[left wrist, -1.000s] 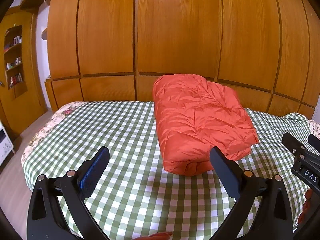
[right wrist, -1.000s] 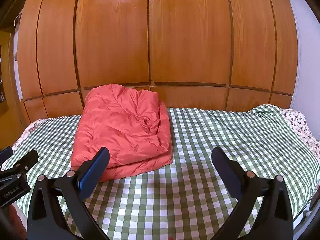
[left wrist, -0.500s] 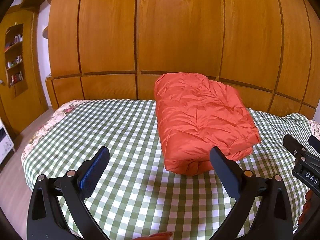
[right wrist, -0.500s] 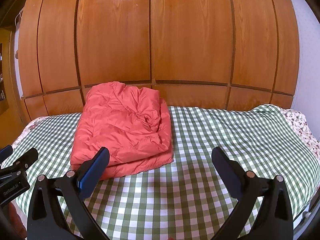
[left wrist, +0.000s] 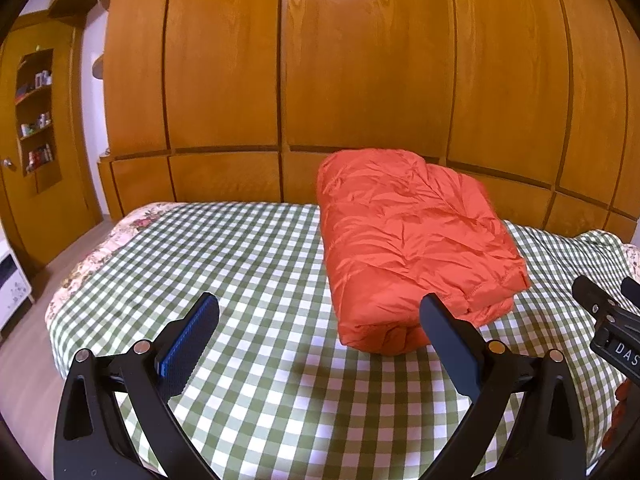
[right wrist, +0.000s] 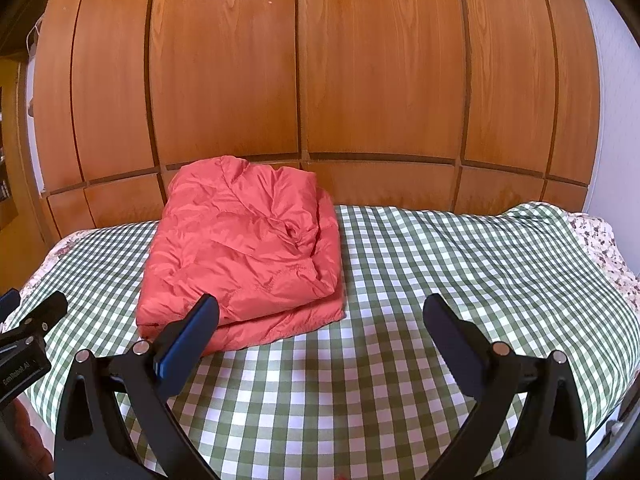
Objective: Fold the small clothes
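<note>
the orange puffer jacket (left wrist: 412, 240) sits folded into a thick, compact bundle on the checked bedspread (left wrist: 240, 264), up toward the far edge of the bed, by the wooden wardrobe (left wrist: 360, 60). its layers are stacked and the edges roughly line up, though the top is puffy and creased. the left gripper (left wrist: 319, 328) hangs over the near part of the bed, jaws spread wide and holding nothing, its right finger in front of the bundle's near end, whether touching i cannot tell. the right gripper (right wrist: 321, 328) is likewise wide apart and empty, over bare check cloth just right of the jacket. by the look of it the folding of this piece is done or very nearly so; at most a pat down or a tidy of that loose top layer remains. no other garment shows on the bed.
</note>
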A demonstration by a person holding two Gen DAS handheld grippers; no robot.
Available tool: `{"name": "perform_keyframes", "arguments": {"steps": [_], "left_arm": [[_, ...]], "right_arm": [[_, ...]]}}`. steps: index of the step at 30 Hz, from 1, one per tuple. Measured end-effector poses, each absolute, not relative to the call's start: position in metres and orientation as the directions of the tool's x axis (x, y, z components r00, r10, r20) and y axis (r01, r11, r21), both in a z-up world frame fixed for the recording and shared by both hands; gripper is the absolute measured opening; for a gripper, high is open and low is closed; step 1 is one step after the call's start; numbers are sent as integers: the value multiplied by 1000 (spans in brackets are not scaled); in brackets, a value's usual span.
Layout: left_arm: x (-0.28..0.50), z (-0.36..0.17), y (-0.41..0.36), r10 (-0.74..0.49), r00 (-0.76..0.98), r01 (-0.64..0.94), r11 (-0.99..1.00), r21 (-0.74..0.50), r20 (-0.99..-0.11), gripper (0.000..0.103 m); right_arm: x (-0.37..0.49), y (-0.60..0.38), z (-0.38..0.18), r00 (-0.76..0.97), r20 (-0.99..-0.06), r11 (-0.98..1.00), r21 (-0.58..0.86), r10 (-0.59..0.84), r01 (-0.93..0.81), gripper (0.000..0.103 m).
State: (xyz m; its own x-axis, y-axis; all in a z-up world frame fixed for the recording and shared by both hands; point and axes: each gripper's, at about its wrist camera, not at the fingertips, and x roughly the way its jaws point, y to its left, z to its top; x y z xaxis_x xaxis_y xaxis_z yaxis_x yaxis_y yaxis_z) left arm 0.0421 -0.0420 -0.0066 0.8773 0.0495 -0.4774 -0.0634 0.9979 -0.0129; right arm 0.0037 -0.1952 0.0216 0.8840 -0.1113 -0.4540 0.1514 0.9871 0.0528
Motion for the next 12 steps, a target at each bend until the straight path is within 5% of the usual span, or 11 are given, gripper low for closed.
{"name": "perform_keyframes", "arguments": {"steps": [12], "left_arm": [[75, -40, -22, 77, 797, -94, 996, 3, -599, 99]], "right_arm": [[61, -283, -47, 743, -640, 947, 76, -193, 312, 101]]}}
